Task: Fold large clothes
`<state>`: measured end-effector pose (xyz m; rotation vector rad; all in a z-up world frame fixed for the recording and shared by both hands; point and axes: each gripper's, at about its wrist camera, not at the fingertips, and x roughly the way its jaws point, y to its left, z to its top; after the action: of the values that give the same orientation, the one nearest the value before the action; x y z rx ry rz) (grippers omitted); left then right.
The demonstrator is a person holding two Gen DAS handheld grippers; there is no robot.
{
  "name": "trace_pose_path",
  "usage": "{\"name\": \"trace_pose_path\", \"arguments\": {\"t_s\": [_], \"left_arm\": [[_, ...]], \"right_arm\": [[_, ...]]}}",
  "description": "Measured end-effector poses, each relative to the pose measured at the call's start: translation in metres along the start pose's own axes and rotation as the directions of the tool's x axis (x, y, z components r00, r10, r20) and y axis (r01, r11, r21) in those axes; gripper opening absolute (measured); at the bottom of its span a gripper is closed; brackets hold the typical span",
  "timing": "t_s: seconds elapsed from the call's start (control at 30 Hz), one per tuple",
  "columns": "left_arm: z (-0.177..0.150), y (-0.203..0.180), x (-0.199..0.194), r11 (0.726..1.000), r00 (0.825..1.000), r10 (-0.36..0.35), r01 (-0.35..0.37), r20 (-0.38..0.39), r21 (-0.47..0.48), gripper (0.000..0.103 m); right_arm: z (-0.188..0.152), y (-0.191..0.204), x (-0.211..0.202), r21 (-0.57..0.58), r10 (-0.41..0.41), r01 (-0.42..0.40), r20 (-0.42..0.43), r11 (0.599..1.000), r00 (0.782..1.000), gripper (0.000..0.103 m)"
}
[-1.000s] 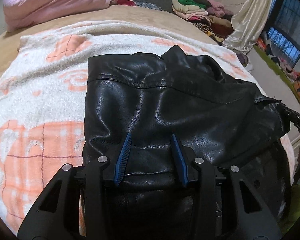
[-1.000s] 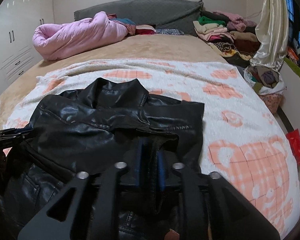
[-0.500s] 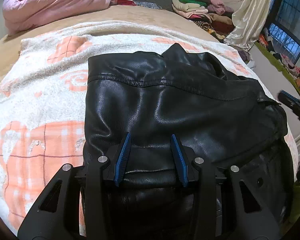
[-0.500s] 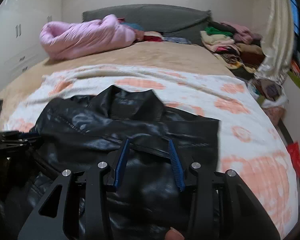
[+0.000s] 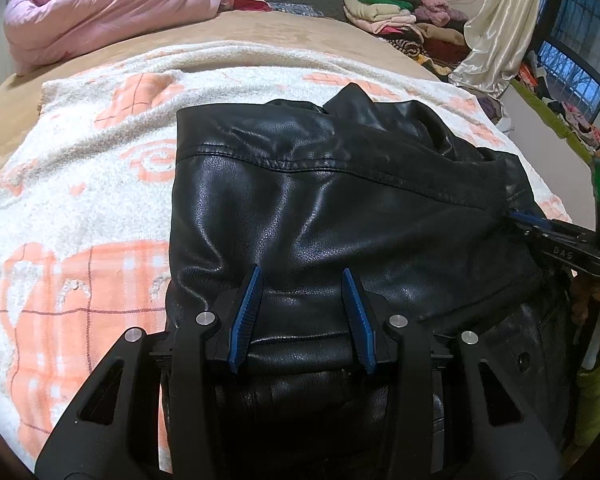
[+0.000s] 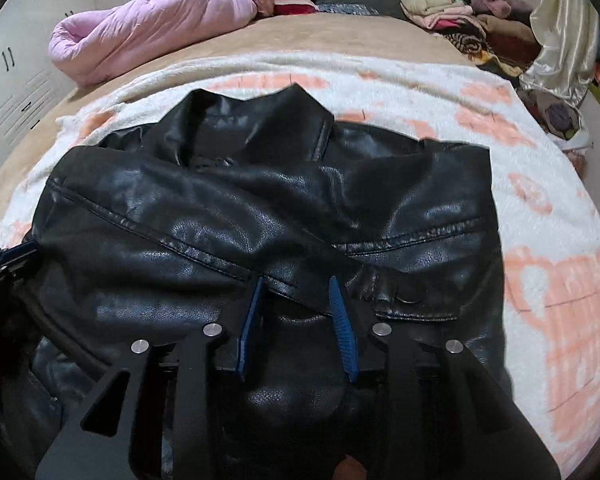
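Both tongs, left (image 5: 300, 280) and right (image 6: 296, 284), hover part-open and empty over the black jacket (image 5: 340, 208) lying on the blanket (image 5: 80, 200), the right's jaws just narrowing; sides look folded in, so next likely comes gripping the hem.

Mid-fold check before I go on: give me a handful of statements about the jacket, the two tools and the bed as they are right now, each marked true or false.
1. The black leather jacket lies on a white and orange blanket. True.
2. The left tool has its pads clamped shut with nothing between them. False: the pads stand apart, over a bulge of jacket leather.
3. A pink quilt lies bundled at the far end of the bed. True.
4. The right tool is over the bare blanket, clear of the jacket. False: it is over the jacket; its jaws have just been closing, leather between them.
5. Folded clothes are stacked at the far right. True.
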<state>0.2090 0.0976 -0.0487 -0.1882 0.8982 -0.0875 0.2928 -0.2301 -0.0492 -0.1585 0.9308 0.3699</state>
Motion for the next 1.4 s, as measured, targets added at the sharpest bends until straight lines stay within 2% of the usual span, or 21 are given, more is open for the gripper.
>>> {"name": "trace_pose_path", "arguments": {"t_s": [0.1, 0.2, 0.33, 0.47, 0.53, 0.6, 0.63, 0.67, 0.7, 0.8, 0.87, 0.97, 1.07, 1.13, 1.2, 1.27, 1.33, 1.4], "left_arm": [[0.0, 0.001, -0.001, 1.0, 1.0, -0.008, 0.008, 0.004, -0.008, 0.034], [0.002, 0.001, -0.01, 1.0, 1.0, -0.005, 0.005, 0.021, -0.012, 0.034], [0.007, -0.008, -0.031, 1.0, 0.997, 0.006, -0.006, 0.075, 0.006, 0.034], [0.008, -0.025, -0.047, 0.998, 0.992, -0.015, 0.008, 0.127, 0.054, 0.035], [0.006, -0.035, -0.047, 0.996, 0.992, -0.023, 0.012, 0.125, 0.088, 0.035], [0.003, -0.043, -0.041, 0.993, 0.994, -0.039, 0.028, 0.099, 0.112, 0.034], [0.002, -0.047, -0.037, 0.992, 0.996, -0.042, 0.032, 0.083, 0.121, 0.03], [0.0, -0.051, -0.032, 0.99, 0.997, -0.047, 0.037, 0.068, 0.14, 0.021], [-0.003, -0.054, -0.025, 0.987, 0.998, -0.047, 0.04, 0.041, 0.154, 0.017], [-0.009, -0.055, -0.007, 0.988, 0.999, -0.028, 0.031, -0.02, 0.154, 0.017], [-0.01, -0.048, 0.0, 0.992, 0.998, -0.049, 0.054, -0.048, 0.118, 0.017], [-0.01, -0.044, 0.002, 0.992, 0.996, -0.067, 0.072, -0.055, 0.102, 0.017], [-0.012, -0.045, 0.003, 0.992, 0.997, -0.061, 0.066, -0.053, 0.11, 0.017], [-0.013, -0.046, 0.003, 0.991, 0.997, -0.058, 0.063, -0.052, 0.114, 0.017], [-0.012, -0.045, 0.003, 0.992, 0.997, -0.064, 0.069, -0.053, 0.109, 0.017], [-0.012, -0.044, 0.002, 0.991, 0.996, -0.069, 0.075, -0.055, 0.107, 0.017], [-0.012, -0.044, 0.003, 0.991, 0.996, -0.069, 0.075, -0.055, 0.107, 0.017], [-0.012, -0.044, 0.003, 0.991, 0.996, -0.069, 0.075, -0.055, 0.108, 0.017]], "right_arm": [[-0.002, 0.007, -0.004, -0.007, -0.014, 0.015, 0.025, 1.0, 1.0, 0.034], [-0.005, 0.007, -0.027, 0.004, 0.035, -0.036, 0.085, 0.999, 0.996, 0.039], [-0.009, 0.004, -0.066, 0.018, 0.064, -0.068, 0.185, 0.998, 0.981, 0.04], [-0.015, 0.003, -0.087, 0.013, 0.076, -0.081, 0.225, 0.997, 0.971, 0.04], [-0.018, 0.007, -0.093, -0.012, 0.093, -0.092, 0.216, 0.996, 0.972, 0.034], [-0.022, 0.012, -0.097, -0.034, 0.094, -0.089, 0.215, 0.995, 0.972, 0.034], [-0.024, 0.014, -0.099, -0.038, 0.096, -0.09, 0.216, 0.995, 0.972, 0.034], [-0.027, 0.017, -0.1, -0.037, 0.099, -0.094, 0.217, 0.995, 0.971, 0.034], [-0.029, 0.016, -0.1, -0.035, 0.104, -0.099, 0.214, 0.995, 0.971, 0.034], [-0.034, 0.023, -0.096, -0.049, 0.101, -0.093, 0.199, 0.994, 0.975, 0.034], [-0.036, 0.031, -0.094, -0.071, 0.101, -0.089, 0.189, 0.993, 0.977, 0.034], [-0.037, 0.041, -0.094, -0.09, 0.125, -0.11, 0.186, 0.99, 0.975, 0.034], [-0.038, 0.05, -0.092, -0.115, 0.118, -0.098, 0.178, 0.989, 0.977, 0.034], [-0.039, 0.049, -0.08, -0.114, 0.044, -0.03, 0.124, 0.993, 0.991, 0.034], [-0.042, 0.036, -0.061, -0.062, -0.025, 0.027, 0.035, 0.998, 0.999, 0.031], [-0.049, 0.02, -0.045, 0.018, 0.023, -0.022, -0.039, 1.0, 0.999, 0.03], [-0.05, 0.015, -0.042, 0.048, 0.047, -0.045, -0.043, 0.998, 0.998, 0.03], [-0.05, 0.017, -0.042, 0.047, 0.038, -0.036, -0.043, 0.998, 0.998, 0.03]]}}
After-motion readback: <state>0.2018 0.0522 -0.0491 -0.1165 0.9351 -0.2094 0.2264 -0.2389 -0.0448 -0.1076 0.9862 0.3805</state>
